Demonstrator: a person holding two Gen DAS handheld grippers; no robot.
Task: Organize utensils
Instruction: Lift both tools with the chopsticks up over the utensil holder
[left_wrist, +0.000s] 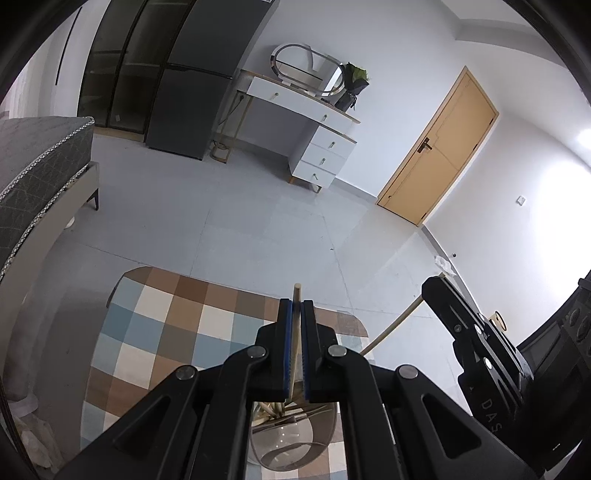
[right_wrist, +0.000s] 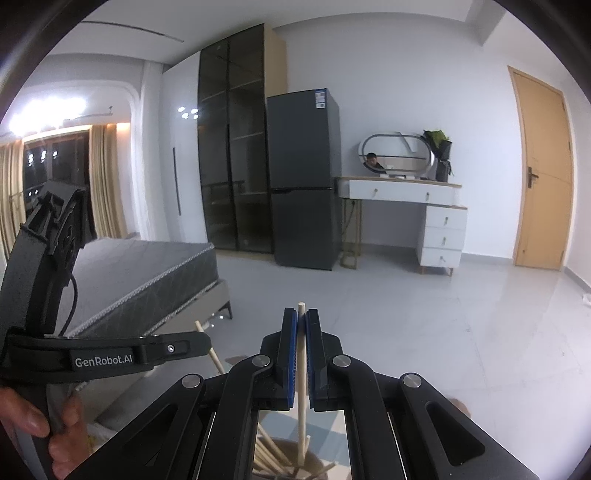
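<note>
Holding one wooden chopstick in each hand-held gripper, you have both poised above the glass holder. Your left hand-held gripper (left_wrist: 296, 306) has its blue pads closed tight on a chopstick (left_wrist: 297, 291), whose blunt tip pokes out just past the fingertips while the rest runs back between the pads toward the camera. Directly beneath that gripper's linkage stands the clear round utensil holder (left_wrist: 295, 439) on the checked tabletop (left_wrist: 166, 325), with several more chopsticks leaning inside it.

Your right hand-held gripper (right_wrist: 301, 315) is likewise pinched shut on a second chopstick (right_wrist: 301, 354); its upper end rises a little above the pads, and its lower end hangs down into the bundle of chopsticks (right_wrist: 271, 458) in the holder below. In the left wrist view you see this right gripper from the side at the right edge, with its chopstick slanting down toward the tabletop's far right corner.

In the right wrist view your left tool sits at the left edge, gripped by your hand (right_wrist: 33, 424), and its chopstick angles down to the right beneath the fingers.

Beyond the tabletop lie a grey tiled floor (left_wrist: 236, 221), a bed (right_wrist: 140, 273), a dark fridge (right_wrist: 303, 177), a white dressing table (right_wrist: 406, 194) with an oval mirror, and a wooden door (left_wrist: 439, 147).
</note>
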